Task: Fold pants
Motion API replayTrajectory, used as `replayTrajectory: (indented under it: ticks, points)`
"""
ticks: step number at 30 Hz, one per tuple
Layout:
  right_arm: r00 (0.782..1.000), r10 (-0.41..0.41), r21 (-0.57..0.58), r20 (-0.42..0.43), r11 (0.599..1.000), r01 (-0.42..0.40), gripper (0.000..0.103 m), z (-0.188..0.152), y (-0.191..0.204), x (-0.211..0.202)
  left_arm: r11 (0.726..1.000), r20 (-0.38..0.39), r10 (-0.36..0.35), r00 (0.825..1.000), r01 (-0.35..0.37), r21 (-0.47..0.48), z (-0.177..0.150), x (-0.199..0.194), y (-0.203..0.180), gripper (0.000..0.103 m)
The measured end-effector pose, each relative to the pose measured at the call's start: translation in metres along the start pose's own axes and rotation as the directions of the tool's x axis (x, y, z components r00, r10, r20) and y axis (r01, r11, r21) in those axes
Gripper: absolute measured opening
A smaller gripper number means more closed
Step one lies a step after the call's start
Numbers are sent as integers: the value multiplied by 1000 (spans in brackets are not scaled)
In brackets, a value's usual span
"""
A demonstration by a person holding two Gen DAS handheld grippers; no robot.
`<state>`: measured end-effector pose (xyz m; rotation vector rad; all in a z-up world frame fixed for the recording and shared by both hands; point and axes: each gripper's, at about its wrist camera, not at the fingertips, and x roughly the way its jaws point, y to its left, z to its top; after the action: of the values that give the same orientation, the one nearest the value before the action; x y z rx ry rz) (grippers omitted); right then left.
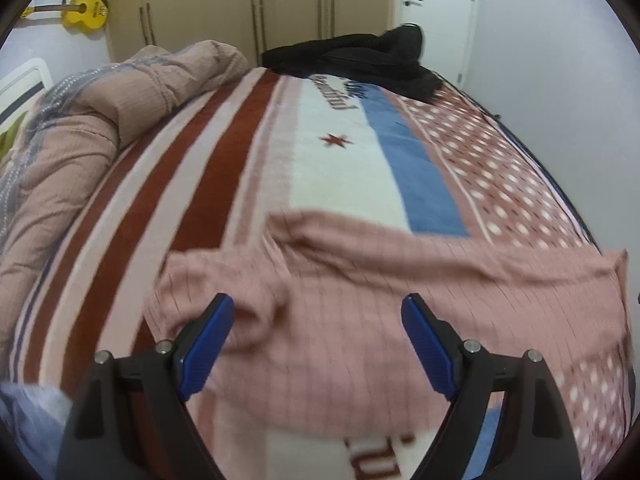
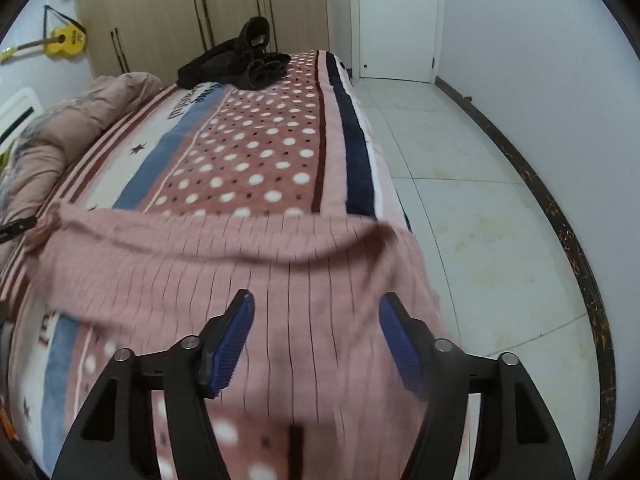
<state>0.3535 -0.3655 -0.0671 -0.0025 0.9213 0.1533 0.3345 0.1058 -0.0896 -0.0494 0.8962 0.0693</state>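
Both the left gripper point(image 1: 318, 308) and the right gripper point(image 2: 317, 306) hang with their blue-padded jaws spread wide, holding nothing, low in their frames above the pink pinstriped pants point(image 1: 400, 292). Those pants lie rumpled across the lower half of each view on the striped and polka-dot fleece blanket point(image 2: 256, 152), one end drooping over the bed's edge toward the white tiled floor point(image 2: 500, 208).

We see a bed covered by a striped and dotted blanket point(image 1: 340, 168), a rumpled pink duvet point(image 1: 100, 120) along its left side, and dark clothes point(image 2: 240, 64) heaped at its far end. Beyond stand a beige wardrobe point(image 1: 240, 0), a yellow guitar point(image 1: 86, 12) on the wall, a white door point(image 2: 396, 20) and pale floor tiles point(image 2: 480, 220).
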Motion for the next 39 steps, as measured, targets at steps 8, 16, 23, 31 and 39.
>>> replayTrajectory:
  ticks: [8,16,23,31,39]
  points:
    - [994,14,-16,-104,1000,-15,73,-71,-23,5,999,-33,-26,999,27,35,-40,2,-19,83]
    - [991,-113,35,-70,993,116,16,-87,-42,10,998,-40,-14,999,17,59,-48,5,-22,83]
    - [971,-239,28,18,971,239,2,-62,-58,-10,999,-31,-6,999,8,48,-41,10,-21,83]
    - [924,-382,79,30,922,379,1,20,-108,-5,998,-33,37,999,-35,42,-22,30,-14,83]
    - [907,-417,148,-61,894,422,47,76,-142,52,1000,-28,28,999,-28,3,-5,50,-1,83]
